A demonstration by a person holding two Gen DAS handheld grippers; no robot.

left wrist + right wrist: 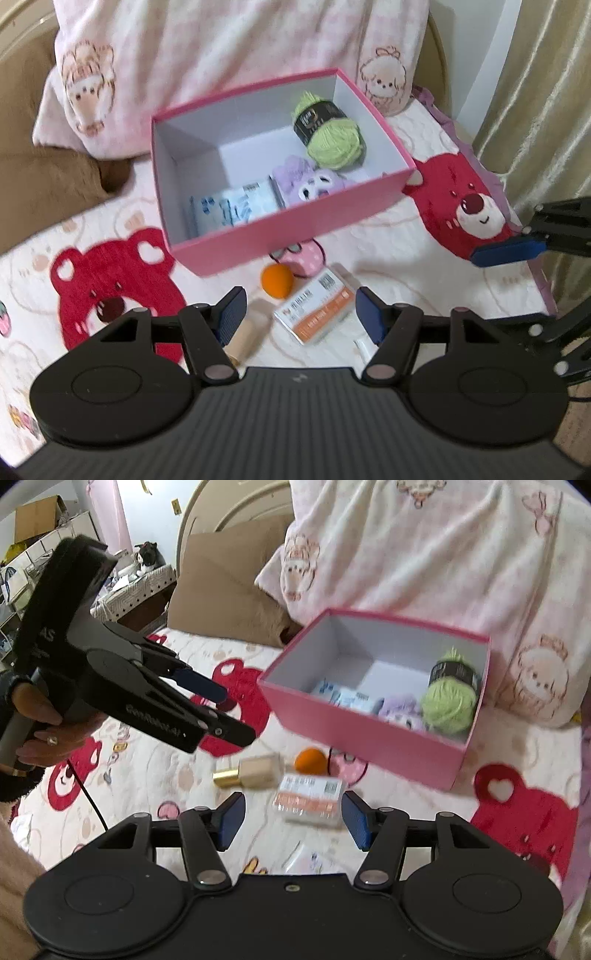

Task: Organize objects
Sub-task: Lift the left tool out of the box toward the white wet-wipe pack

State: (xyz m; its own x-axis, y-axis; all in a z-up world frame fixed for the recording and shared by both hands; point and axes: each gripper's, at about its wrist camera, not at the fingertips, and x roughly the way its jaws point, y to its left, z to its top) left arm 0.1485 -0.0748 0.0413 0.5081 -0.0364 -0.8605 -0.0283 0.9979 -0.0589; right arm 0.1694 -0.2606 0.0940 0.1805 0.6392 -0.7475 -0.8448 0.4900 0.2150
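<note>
Over the bedspread [424,812], both grippers, left gripper [301,314] and right gripper [293,821], tilt downward, jaws apart, empty

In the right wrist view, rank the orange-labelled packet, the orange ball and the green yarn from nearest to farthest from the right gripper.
From the right gripper:
1. Orange-labelled packet, on the bedspread just ahead of the open jaws.
2. Orange ball, beyond it, before the pink box.
3. Green yarn, inside the box, right end.

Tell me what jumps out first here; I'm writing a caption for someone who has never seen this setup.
The open pink box on the bear-print bedspread draws the eye, with green yarn, a purple plush toy and a blue-and-white packet inside. In front of it lie an orange ball, a beige bottle and a small packet with orange print.
</note>
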